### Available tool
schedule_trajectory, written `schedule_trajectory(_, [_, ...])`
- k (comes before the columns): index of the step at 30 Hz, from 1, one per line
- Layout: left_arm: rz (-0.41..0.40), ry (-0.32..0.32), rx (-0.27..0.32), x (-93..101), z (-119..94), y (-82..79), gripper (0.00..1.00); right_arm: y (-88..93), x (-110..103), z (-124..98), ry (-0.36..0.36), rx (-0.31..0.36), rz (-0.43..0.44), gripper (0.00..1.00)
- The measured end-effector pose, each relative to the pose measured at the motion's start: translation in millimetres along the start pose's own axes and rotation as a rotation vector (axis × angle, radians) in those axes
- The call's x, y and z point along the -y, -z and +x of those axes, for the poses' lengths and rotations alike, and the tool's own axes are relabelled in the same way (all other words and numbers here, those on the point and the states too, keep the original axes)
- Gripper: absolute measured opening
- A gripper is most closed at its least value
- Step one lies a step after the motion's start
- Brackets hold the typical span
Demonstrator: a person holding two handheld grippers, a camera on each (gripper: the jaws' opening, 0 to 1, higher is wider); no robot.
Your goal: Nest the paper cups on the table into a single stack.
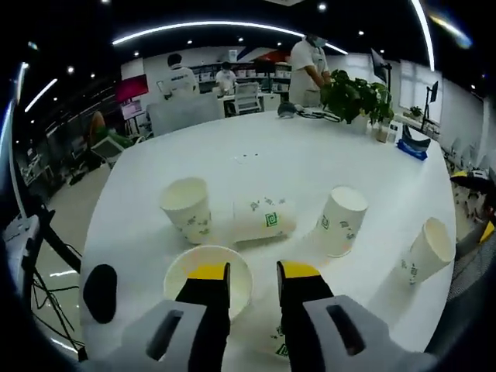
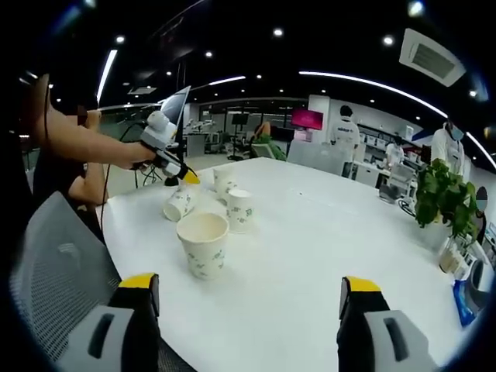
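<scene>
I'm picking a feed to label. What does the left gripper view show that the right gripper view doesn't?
Left gripper view: the open mouth of a cup right at the left claw, and a dark object by the table edge. Right gripper view: a hand holding that claw over the cups, and a grey chair. Both: the white table, the plant, people behind.

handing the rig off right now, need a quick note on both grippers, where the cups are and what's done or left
Left gripper: jaws slightly apart, empty, hovering at the rim of the nearest upright cup.
Right gripper: jaws wide open, empty, short of another upright cup.
Cups: in the left gripper view, five paper cups sit apart on the white table; one lying on its side, the rest upright or tilted.
Done: nothing nested.
Left: stack every cup into one.
</scene>
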State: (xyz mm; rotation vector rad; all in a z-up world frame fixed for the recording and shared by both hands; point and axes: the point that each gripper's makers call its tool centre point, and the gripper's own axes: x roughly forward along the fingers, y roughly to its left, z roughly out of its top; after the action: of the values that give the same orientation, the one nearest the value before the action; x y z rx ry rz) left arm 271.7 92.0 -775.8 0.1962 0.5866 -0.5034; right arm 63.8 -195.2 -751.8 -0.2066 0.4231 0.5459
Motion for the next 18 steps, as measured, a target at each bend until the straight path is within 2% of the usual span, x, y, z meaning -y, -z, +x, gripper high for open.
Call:
schedule_trajectory(7, [-0.001,0.007,-0.003,1.9,0,1.7,0.02,2.6,1,0,-0.001,-0.006,0.000,0.98])
schedule_trajectory(13, [-0.010,-0.010,0.013,-7.0,-3,-3.3,0.00,3.1,0,1,-0.005,-0.008,-0.003,0.98])
schedule_trajectory(18, [-0.023,-0.022,0.054,-10.4,-13,-12.5,0.00,3.6,0,1,-0.007,-0.009,-0.003,0.98])
